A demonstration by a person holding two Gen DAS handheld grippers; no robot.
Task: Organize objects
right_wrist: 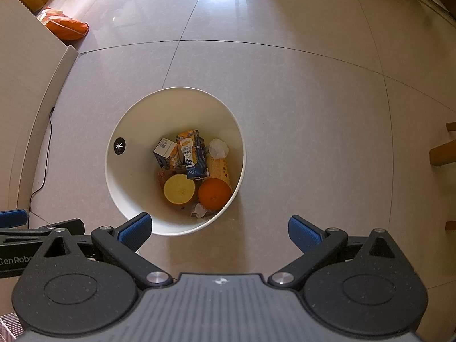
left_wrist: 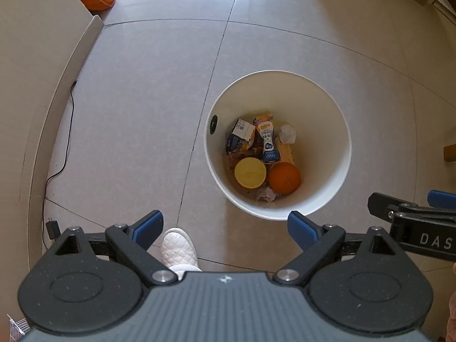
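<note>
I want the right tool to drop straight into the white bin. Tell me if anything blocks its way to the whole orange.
Nothing visible does. The right tool is open and empty above the white bin, whose mouth is uncovered. The whole orange lies on top of the pile, beside the cut orange half, with a crumpled tissue against it.

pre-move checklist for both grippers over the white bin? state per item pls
1. Left gripper open, nothing between its fingers: ok.
2. Right gripper open, nothing held: ok.
3. White bin upright on the floor, mouth unobstructed: ok.
4. Contents settled at the bottom: whole orange, cut citrus half face up, milk carton, crumpled paper: ok.
5. Clearance between the two grippers: they sit side by side, each visible at the edge of the other's view; contact cannot tell.
6. More objects left to organize: none within these views apart from an orange bag by the wall; cannot tell.
</note>
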